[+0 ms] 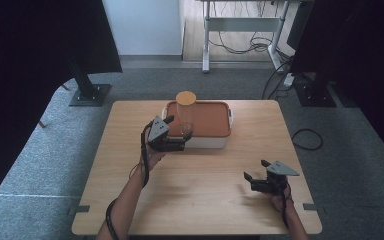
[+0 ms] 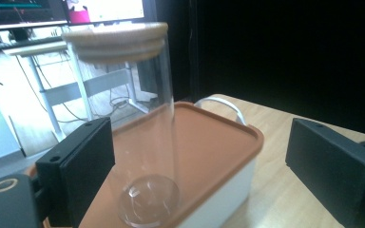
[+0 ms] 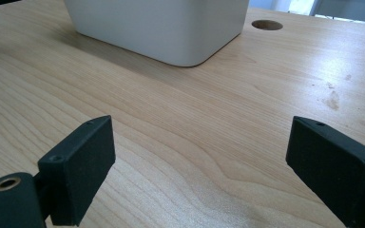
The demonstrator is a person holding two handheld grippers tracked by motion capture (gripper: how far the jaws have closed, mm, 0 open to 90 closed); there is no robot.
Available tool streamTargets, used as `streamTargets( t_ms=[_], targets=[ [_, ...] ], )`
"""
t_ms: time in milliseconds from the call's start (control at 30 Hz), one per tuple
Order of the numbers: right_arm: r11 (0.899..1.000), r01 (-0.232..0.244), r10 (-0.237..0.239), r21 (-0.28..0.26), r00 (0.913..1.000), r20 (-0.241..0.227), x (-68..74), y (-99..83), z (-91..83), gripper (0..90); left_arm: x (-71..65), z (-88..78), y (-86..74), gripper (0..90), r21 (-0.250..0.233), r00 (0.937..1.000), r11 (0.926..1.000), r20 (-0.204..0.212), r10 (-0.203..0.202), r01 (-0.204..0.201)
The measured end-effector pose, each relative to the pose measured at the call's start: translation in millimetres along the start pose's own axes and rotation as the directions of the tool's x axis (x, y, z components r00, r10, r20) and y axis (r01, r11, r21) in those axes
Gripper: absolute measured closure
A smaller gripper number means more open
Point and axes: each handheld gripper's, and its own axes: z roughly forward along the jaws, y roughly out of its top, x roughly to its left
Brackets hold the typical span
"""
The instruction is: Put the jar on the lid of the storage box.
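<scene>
Wooden counter (image 1: 200,185), and the left gripper (image 1: 179,131) has jaws spread wide around the glass jar (image 1: 185,114), pads not touching. Jar stands upright on the box lid (image 1: 207,117), near its 8 o'clock corner. Right gripper (image 1: 254,170), jaws spread on nothing, over open counter at 5 o'clock.

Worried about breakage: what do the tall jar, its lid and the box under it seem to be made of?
Jar: clear glass or hard plastic, see-through with glints. Its lid: pale wood or bamboo, matte, grooved. Box: likely smooth white plastic; its orange-brown cover looks matte.
</scene>
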Motion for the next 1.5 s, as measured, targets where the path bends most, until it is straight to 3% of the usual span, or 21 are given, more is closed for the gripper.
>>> streamTargets(
  t_ms=[333,667,967,1267,1500],
  targets=[
    [1.000,-0.009,0.009,-0.003,1.0000,0.002,-0.6,-0.1,-0.2,9.2,-9.3,-24.0,-19.1,8.6,0.042,0.9996,0.9989,0.022,0.018,-0.019],
    [1.000,-0.007,0.007,-0.001,1.0000,0.005,-0.3,0.0,0.0,9.2,-20.8,-46.8,-37.8,8.6,0.067,0.9980,0.9977,0.063,0.007,-0.011],
    [1.000,-0.005,0.005,-0.001,1.0000,0.007,-0.2,0.0,0.1,9.2,-37.2,-52.7,-60.8,8.6,0.106,0.9944,0.9944,0.105,-0.011,0.000],
    [1.000,-0.010,0.010,0.001,0.9999,0.006,-0.5,0.1,0.2,9.2,-42.7,-54.4,-74.8,8.6,0.150,0.9917,0.9885,0.124,-0.032,0.013],
    [1.000,-0.008,0.008,0.002,0.9999,0.007,-0.3,0.1,0.3,9.2,-46.4,-47.6,-90.9,8.6,0.202,0.9903,0.9793,0.132,-0.043,0.016]
  ],
)
